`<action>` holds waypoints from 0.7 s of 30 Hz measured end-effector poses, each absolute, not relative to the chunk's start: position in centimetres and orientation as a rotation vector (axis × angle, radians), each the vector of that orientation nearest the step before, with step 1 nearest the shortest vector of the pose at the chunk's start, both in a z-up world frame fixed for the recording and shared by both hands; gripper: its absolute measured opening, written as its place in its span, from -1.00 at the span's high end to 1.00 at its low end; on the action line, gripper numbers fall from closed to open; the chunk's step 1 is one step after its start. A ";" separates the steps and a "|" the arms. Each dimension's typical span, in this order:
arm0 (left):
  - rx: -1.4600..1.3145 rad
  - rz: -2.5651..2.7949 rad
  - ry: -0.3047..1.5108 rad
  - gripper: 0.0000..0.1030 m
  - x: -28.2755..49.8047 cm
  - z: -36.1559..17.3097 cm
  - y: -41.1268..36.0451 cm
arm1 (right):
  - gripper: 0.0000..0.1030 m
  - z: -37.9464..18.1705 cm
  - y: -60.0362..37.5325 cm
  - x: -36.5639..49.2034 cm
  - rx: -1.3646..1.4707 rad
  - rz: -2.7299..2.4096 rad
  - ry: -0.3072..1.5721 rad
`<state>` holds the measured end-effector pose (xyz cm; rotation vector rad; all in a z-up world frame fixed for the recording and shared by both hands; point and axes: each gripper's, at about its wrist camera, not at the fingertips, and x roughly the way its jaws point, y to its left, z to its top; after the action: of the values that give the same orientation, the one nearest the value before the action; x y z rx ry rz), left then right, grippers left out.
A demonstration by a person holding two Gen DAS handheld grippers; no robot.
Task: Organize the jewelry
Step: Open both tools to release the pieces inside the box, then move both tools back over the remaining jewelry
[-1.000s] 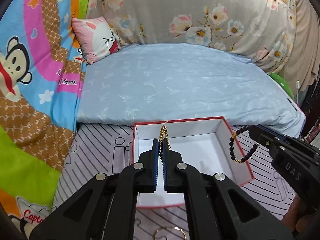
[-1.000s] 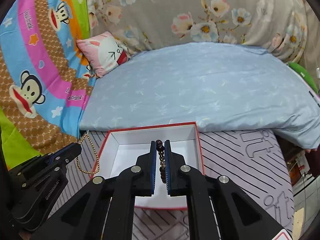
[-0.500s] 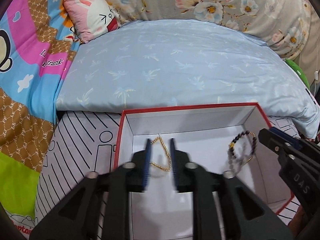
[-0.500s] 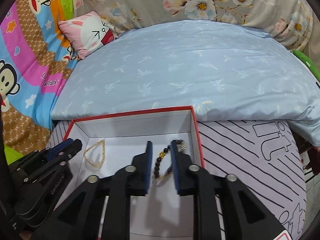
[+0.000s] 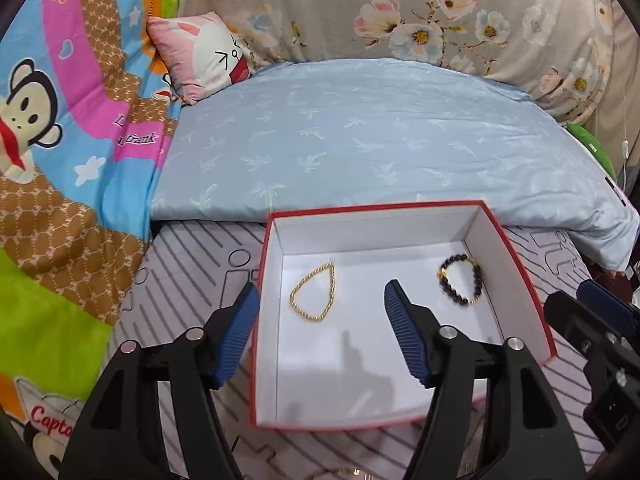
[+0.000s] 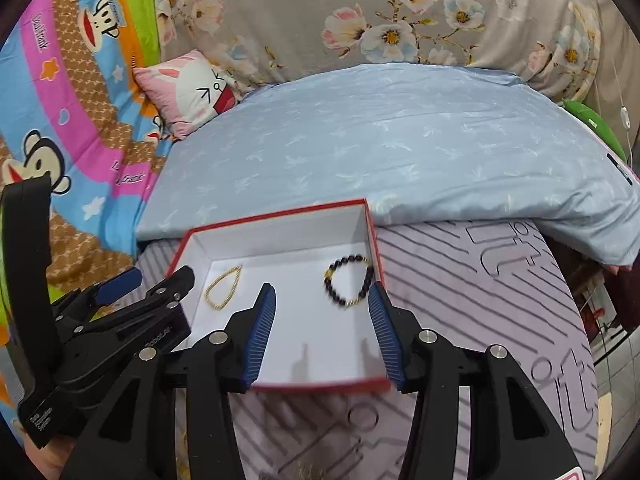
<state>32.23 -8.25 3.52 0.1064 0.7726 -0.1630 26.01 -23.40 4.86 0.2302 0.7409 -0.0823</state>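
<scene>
A red-edged white box [image 5: 516, 256] sits on the striped mat; it also shows in the right wrist view [image 6: 280, 216]. A gold chain bracelet [image 5: 313, 298] lies inside at the left, also in the right wrist view [image 6: 222, 292]. A dark bead bracelet [image 5: 460, 284] lies inside at the right, also in the right wrist view [image 6: 350, 282]. My left gripper [image 5: 320, 312] is open and empty above the box's near left part. My right gripper [image 6: 322, 312] is open and empty above its near right part.
A light blue pillow [image 5: 380, 136] lies right behind the box. A pink bunny cushion [image 5: 200, 56] and cartoon blanket [image 5: 60, 120] are at the left. A thin ring [image 6: 362, 416] lies on the mat [image 6: 500, 300] in front of the box.
Both grippers opened and let go: the gold chain and the bead bracelet dropped into the box. Both grippers then drew back and their jaws opened wide.
</scene>
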 end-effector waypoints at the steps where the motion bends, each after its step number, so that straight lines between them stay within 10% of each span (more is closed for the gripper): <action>1: 0.113 -0.163 0.768 -0.21 31.4 3.7 -8.2 | 0.04 5.1 -23.0 24.9 0.225 -0.085 0.737; 21: 0.058 -0.166 0.827 -0.47 15.7 1.7 -2.9 | -0.10 1.5 -21.6 7.4 0.207 -0.133 0.820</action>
<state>15.73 -2.95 1.73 0.0581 0.8270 -0.1656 7.42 -21.56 1.48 0.2073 0.8195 -0.1330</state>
